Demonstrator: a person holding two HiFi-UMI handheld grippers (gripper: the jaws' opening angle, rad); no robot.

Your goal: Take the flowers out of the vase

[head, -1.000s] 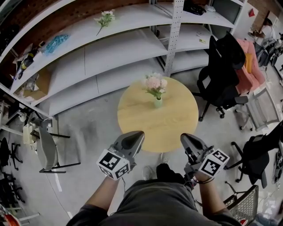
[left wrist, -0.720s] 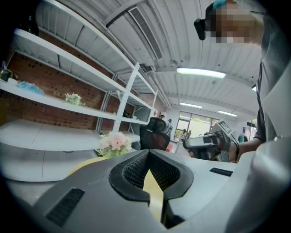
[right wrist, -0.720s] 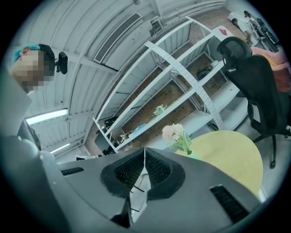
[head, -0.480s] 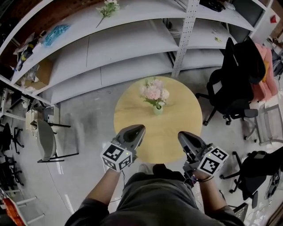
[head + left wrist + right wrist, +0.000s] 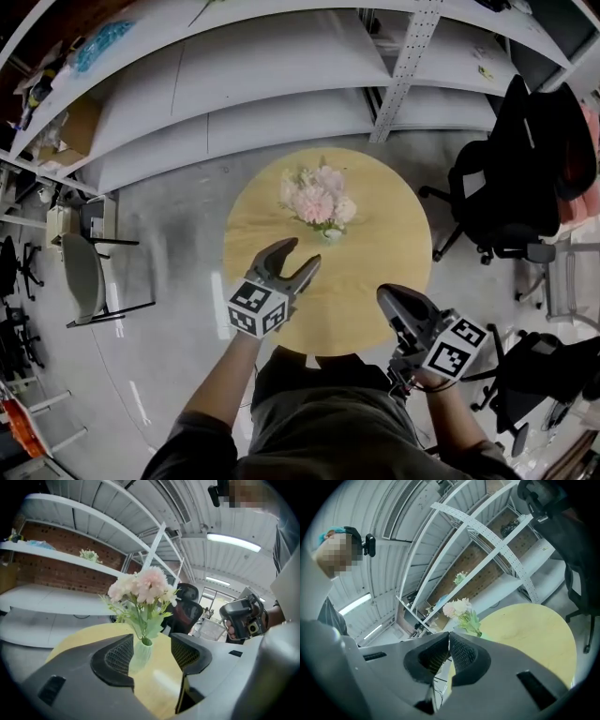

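Both empty: left claw (image 5: 300, 253) opening short of vase (image 5: 140, 656), right claw (image 5: 390, 296) closed.

Storeroom-office: metal shelving (image 5: 281, 80), swivel chairs (image 5: 525, 173)

left tool (image 5: 298, 255) and right tool (image 5: 386, 296) grey, tapered shells, left jaws opening on nothing, black cross-hatched pads (image 5: 119, 654), white cubes (image 5: 256, 309) with black square markers, thin dark cable (image 5: 397, 377) at right wrist, dark grey garment (image 5: 328, 427) on torso
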